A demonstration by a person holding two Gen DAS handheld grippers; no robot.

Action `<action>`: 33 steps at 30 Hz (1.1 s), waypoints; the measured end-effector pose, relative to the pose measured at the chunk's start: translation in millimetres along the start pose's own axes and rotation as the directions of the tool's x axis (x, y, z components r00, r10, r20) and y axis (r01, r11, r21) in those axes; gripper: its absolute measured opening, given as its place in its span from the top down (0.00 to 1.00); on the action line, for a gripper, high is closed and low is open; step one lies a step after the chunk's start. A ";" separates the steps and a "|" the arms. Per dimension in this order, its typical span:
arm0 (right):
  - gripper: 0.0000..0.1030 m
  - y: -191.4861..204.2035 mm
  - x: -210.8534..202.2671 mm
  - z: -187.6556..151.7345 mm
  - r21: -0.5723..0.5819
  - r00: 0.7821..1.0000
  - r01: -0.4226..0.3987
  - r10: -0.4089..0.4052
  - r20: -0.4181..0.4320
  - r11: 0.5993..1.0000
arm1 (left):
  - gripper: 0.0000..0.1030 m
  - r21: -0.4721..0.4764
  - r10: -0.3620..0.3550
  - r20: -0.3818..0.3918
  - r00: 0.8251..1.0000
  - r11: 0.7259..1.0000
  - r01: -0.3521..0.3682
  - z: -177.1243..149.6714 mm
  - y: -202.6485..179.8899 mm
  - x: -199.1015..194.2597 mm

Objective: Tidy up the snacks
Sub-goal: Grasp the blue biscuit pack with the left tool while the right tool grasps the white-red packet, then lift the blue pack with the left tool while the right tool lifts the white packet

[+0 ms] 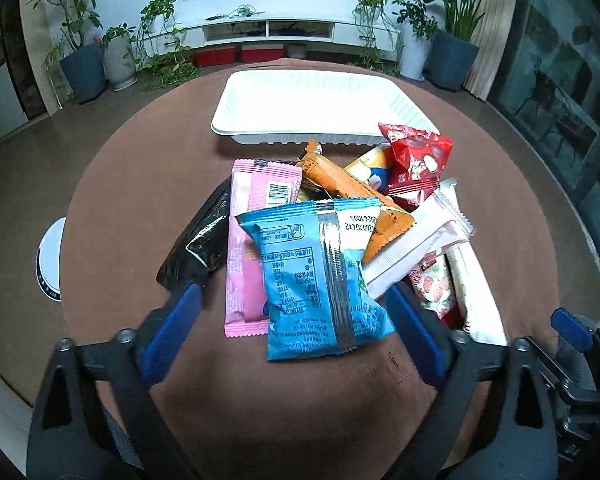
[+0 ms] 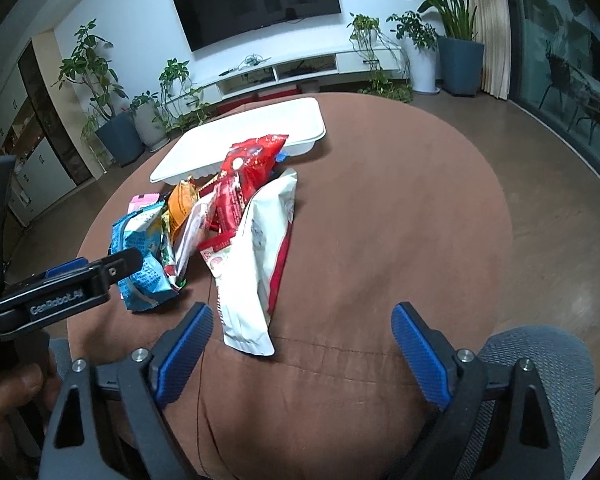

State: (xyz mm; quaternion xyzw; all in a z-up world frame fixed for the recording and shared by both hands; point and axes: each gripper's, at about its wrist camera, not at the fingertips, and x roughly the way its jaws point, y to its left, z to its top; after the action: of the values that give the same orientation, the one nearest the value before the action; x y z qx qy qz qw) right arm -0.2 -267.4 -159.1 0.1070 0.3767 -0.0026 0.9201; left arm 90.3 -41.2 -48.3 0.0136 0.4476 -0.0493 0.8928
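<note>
a heap of snack packets is lying on the round brown bench (image 1: pixel 140 184), just in front of an empty white tray (image 1: pixel 320 104) whose near rim is almost touching the red packet (image 1: pixel 418 160). the blue packet (image 1: pixel 320 280) is sitting at the near edge of the heap, printed back facing up, overlapping a pink packet (image 1: pixel 248 248) on its left. a black packet (image 1: pixel 198 240) is lying further left, an orange packet (image 1: pixel 352 192) is slanting behind the blue one, and white wrappers (image 1: pixel 420 240) are trailing off to the right.

the left claw (image 1: pixel 296 332) is standing released, its blue pads (image 1: pixel 172 332) flanking the near end of the blue packet without pressing on it.

the right claw (image 2: pixel 304 352) is also standing released, with only bare bench cloth between its pads. a long white-and-red packet (image 2: pixel 256 256) is lying just ahead of its left pad, near it but apart. the left claw is showing at the left edge of the right wrist view, beside the blue packet (image 2: pixel 140 256).
</note>
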 end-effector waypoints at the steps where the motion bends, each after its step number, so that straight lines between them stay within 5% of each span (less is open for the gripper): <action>1: 0.10 -0.5 1.1 0.0 -0.001 1.000 -0.002 0.002 -0.002 1.000 | 0.25 0.004 0.008 -0.007 1.000 1.000 -0.008 0.8 -0.1 3.5; 10: 0.10 -2.2 5.0 -0.8 -0.005 1.000 -0.013 0.013 -0.019 1.000 | 0.38 0.030 0.007 -0.020 1.000 1.000 -0.007 9.8 -5.1 19.4; 13: 0.10 -1.9 6.0 -0.1 -0.011 1.000 -0.014 0.013 -0.022 1.000 | 0.53 0.029 -0.024 -0.022 0.999 0.999 0.024 10.2 -8.1 25.1; 17: 0.10 -0.5 6.4 0.3 -0.024 1.000 -0.012 0.011 -0.023 1.000 | 0.60 0.017 -0.066 -0.023 0.998 0.998 0.066 9.3 -2.5 26.0; 33: 0.24 12.6 31.1 19.8 -0.064 0.992 -0.081 0.074 -0.101 0.995 | 0.62 -0.014 -0.234 -0.037 0.972 0.972 0.234 -12.4 24.0 6.7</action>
State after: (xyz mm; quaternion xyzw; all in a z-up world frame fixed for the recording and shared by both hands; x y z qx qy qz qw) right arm 36.9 -256.6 -164.5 0.0902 0.4170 0.0513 0.9030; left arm 86.9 -16.9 -61.5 -0.0424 0.4635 -0.1517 0.8720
